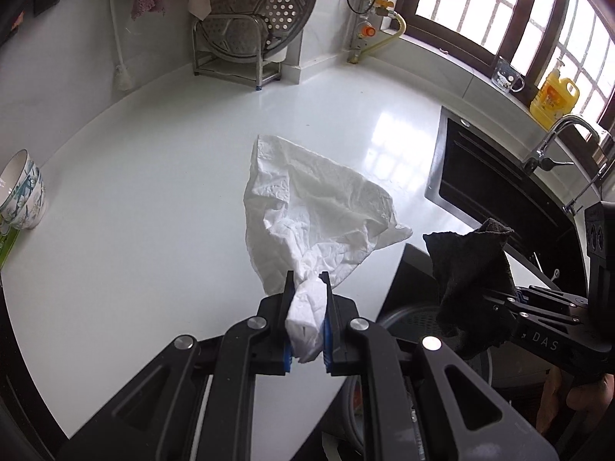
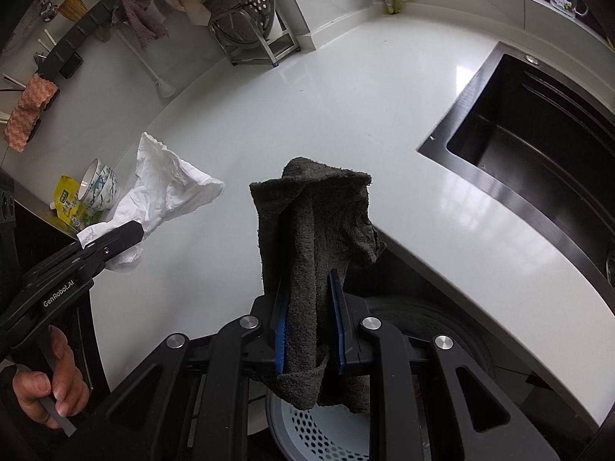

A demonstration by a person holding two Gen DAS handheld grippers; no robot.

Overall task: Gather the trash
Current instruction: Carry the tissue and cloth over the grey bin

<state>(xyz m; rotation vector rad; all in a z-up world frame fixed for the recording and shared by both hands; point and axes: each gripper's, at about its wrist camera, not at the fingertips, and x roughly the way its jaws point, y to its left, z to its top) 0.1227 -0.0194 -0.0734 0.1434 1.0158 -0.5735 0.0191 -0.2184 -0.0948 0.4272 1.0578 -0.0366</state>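
My left gripper (image 1: 307, 280) is shut on a crumpled white paper towel (image 1: 315, 207), held up over the front edge of the white counter (image 1: 153, 192). It also shows in the right wrist view (image 2: 169, 188), pinched in the left gripper (image 2: 127, 234). My right gripper (image 2: 307, 280) is shut on a dark grey cloth (image 2: 315, 223), held just off the counter's front edge. The cloth (image 1: 469, 269) also shows in the left wrist view, to the right of the towel. A perforated bin (image 2: 315, 434) sits below the right gripper, partly hidden.
A black sink (image 2: 538, 146) with a tap (image 1: 553, 142) lies to the right. Stacked bowls (image 1: 23, 192) and a green packet (image 2: 69, 203) stand at the left. A metal rack with a steamer tray (image 1: 250, 34) is at the back. A yellow bottle (image 1: 553, 96) is on the sill.
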